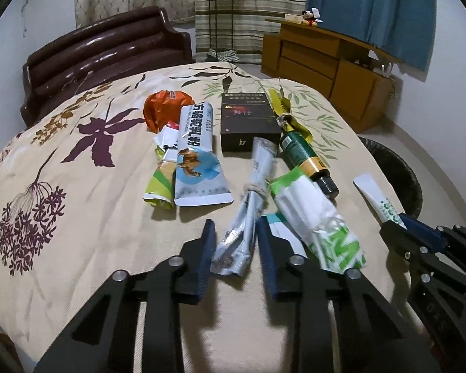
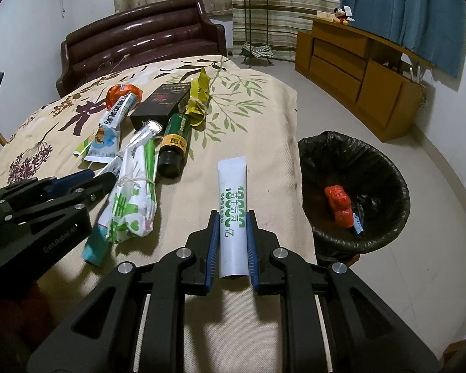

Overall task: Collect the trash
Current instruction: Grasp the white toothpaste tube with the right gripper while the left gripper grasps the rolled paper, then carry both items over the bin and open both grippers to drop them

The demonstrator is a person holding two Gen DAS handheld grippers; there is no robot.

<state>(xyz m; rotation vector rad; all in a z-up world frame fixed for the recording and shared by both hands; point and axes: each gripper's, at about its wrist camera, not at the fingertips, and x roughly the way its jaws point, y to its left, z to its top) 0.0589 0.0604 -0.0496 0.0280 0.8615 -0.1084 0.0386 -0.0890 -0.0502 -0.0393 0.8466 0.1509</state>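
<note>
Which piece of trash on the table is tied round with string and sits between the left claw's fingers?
The silver wrapper: twine knotted at its middle, its near end between the open left claw. The green-white bag beside it lies outside the fingers.

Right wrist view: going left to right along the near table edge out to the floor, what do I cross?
Left gripper → tied green-and-white wrapper bundle → white sachet in the right gripper → black-lined trash bin with a red wrapper inside.

Teal packet [image 1: 281, 228] mostly hidden under green-white wrapper [image 1: 318, 214], bin [image 1: 397, 168] partly behind right gripper [image 1: 397, 222], box [image 1: 248, 115] print too small to read
</note>
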